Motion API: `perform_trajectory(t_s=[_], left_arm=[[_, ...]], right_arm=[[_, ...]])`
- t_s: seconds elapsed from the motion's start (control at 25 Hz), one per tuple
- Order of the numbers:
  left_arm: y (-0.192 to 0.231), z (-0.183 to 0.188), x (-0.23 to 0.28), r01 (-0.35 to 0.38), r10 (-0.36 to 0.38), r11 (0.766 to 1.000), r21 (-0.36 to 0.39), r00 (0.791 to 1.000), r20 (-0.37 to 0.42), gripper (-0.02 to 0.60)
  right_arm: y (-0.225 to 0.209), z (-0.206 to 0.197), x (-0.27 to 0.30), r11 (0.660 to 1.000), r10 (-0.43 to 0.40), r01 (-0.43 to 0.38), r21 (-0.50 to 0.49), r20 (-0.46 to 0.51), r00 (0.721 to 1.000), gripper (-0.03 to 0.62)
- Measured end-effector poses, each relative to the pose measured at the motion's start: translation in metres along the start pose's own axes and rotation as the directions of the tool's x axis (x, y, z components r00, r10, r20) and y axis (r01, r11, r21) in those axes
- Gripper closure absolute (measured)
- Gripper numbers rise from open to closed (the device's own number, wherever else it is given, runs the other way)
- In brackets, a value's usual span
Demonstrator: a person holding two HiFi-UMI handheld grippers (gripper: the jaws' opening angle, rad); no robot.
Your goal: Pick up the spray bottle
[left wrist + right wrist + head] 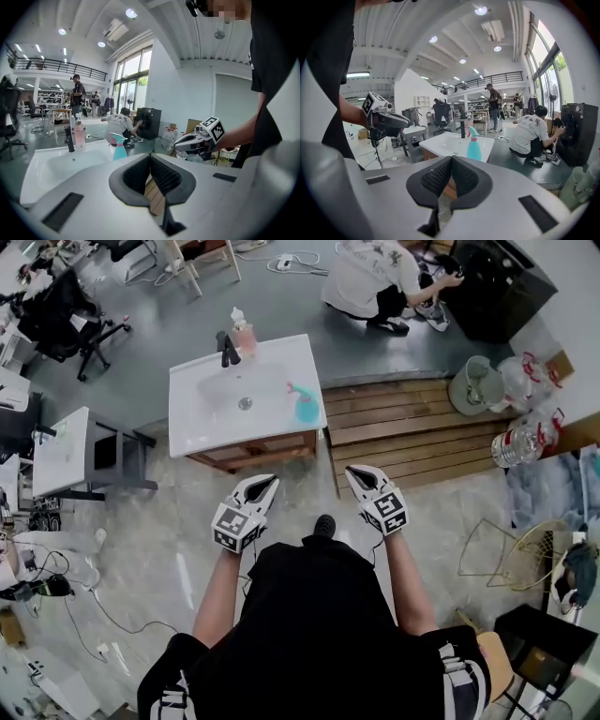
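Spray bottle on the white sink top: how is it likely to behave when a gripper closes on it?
The spray bottle stands upright, tall and narrow, near the edge of the sink top, so a sideways nudge could tip it. Its teal body looks like smooth plastic, possibly slippery. Fill level isn't visible; weight unclear.

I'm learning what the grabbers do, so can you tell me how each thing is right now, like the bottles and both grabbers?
Spray bottle, standing upright on the sink top, nothing holding it.
Soap bottle, upright beside the tap.
Left gripper, shut, nothing in it.
Right gripper, shut, nothing in it.
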State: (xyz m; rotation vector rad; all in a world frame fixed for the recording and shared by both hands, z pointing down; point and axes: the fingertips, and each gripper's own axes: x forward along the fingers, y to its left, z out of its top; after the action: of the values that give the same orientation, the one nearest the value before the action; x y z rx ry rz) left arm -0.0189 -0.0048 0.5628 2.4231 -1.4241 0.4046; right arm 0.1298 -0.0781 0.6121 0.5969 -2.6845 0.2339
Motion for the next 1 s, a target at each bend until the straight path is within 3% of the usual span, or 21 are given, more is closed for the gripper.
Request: perform_trajectory(t_s=[0.28, 0.56, 1.0], left_arm=[[-0.002, 0.002, 0.009, -0.023, 0.023, 1.0, 0.012, 1.0, -0.002, 0.558], [0.007, 0.009, 0.02, -0.032, 0.032, 0.999, -0.031, 0.999, 0.005, 0.558], [0.05, 0.024, 0.085, 0.028, -0.028, 1.0, 0.006, 0.999, 0.016, 0.557]], right_arm=[[-0.02, 0.004, -0.001, 0.999, 0.034, -0.036, 0.031, 0.061, 0.998, 0.577], [-0.023, 0.0, 0.006, 0.998, 0.05, -0.051, 0.045, 0.037, 0.998, 0.577], [-0.065, 0.023, 0.021, 0.998, -0.051, 0.052, 0.033, -0.011, 0.999, 0.577]])
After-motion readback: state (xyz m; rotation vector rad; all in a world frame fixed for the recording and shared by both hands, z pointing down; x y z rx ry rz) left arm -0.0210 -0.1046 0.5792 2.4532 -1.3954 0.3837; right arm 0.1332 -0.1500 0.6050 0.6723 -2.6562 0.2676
